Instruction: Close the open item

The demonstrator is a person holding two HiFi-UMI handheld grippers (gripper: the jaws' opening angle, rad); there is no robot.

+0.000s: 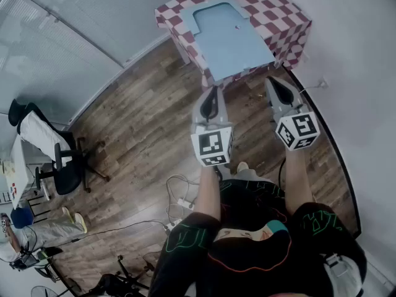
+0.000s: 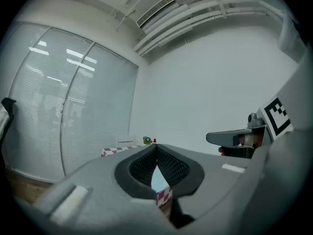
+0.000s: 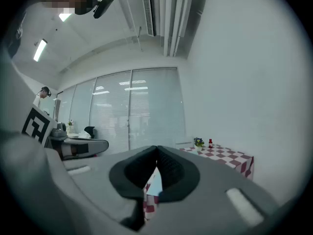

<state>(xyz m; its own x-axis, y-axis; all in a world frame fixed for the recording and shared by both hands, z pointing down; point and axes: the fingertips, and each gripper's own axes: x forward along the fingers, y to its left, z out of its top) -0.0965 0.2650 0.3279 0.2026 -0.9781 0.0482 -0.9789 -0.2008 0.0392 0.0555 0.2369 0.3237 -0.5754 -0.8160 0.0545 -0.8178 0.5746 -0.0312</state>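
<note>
A light blue flat item (image 1: 229, 36) lies spread out on a table with a red-and-white checked cloth (image 1: 281, 17) at the top of the head view. Whether it is a folder or a box I cannot tell. Both grippers hang in the air short of the table's near edge, over the wooden floor. The left gripper (image 1: 212, 94) is shut with nothing in it, and so is the right gripper (image 1: 275, 85). In the left gripper view the closed left gripper (image 2: 156, 147) points toward the table, and a sliver of the blue item (image 2: 159, 180) shows below its pads. The right gripper (image 3: 156, 148) shows the same.
A small plant (image 3: 198, 142) and a red bottle (image 3: 210, 143) stand at the table's far end. A white wall runs along the right. An office chair (image 1: 62, 159) and a desk (image 1: 15, 166) stand at the left. Cables (image 1: 179, 197) lie on the floor by the person's feet.
</note>
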